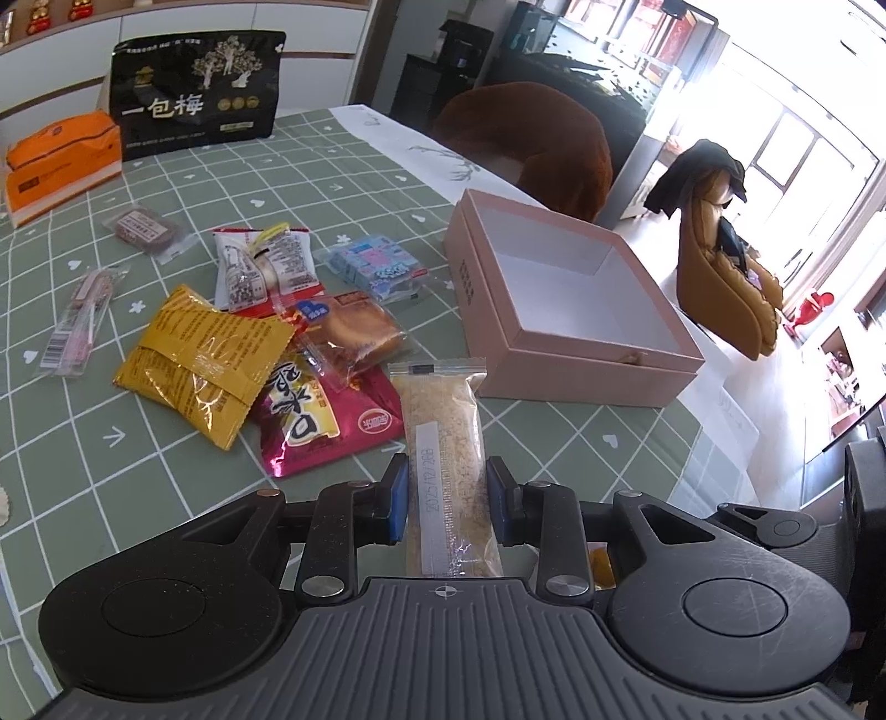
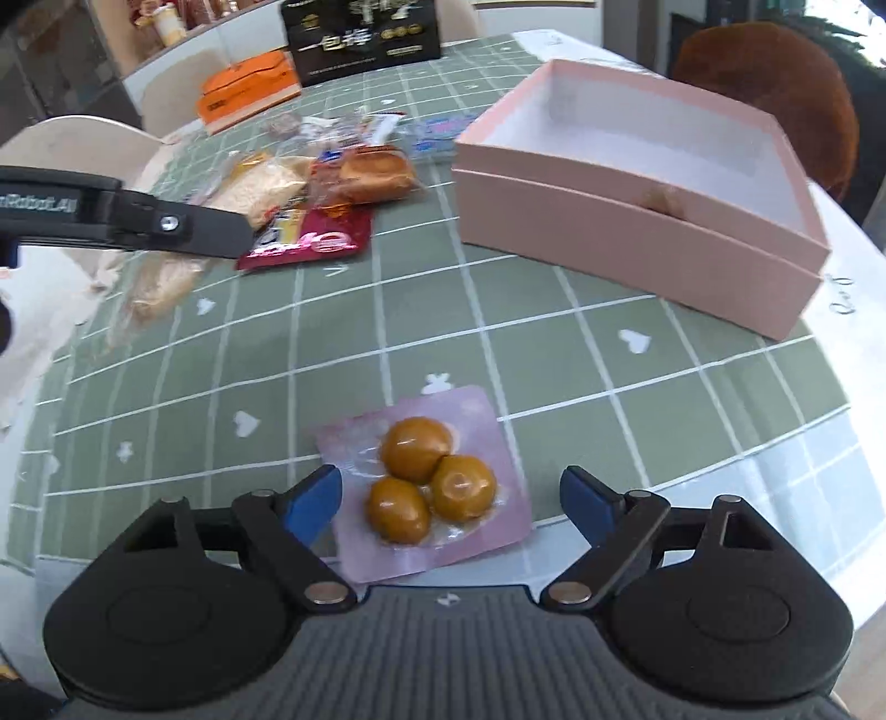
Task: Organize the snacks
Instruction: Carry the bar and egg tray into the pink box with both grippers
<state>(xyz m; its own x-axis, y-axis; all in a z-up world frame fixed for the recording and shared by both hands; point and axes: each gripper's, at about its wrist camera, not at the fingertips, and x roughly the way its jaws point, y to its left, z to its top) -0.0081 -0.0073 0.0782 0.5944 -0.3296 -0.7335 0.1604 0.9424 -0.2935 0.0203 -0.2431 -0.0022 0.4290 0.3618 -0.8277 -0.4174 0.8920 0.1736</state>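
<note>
Between the left jaws, a bar (image 1: 447, 471) in clear glossy plastic. Between the right jaws, a shiny pink egg pack (image 2: 426, 487). Ahead, a matt pink cardboard box (image 1: 570, 354) on the bench's (image 2: 498, 332) smooth checked cloth.

Standing ahead of the tongs: a table (image 1: 354, 166) under a green cloth (image 1: 232, 476) gridded in white, dotted with small white hearts. Running along its far edge, to the right: a white runner (image 1: 421, 149) with a faint sprig print. Sitting just past that edge: a rust-brown chair back (image 1: 531, 144). Lining the far left wall: pale cabinets (image 1: 221, 27). Slumping well off to the right on the pale floor (image 1: 797, 382): a tan lounge chair (image 1: 725, 266) with dark clothing (image 1: 698, 171) draped over it. Pouring in from the tall windows (image 1: 803, 149) at far right: strong daylight, washing out the floor. Showing at left in the right wrist view: a cream chair back (image 2: 72, 138).
</note>
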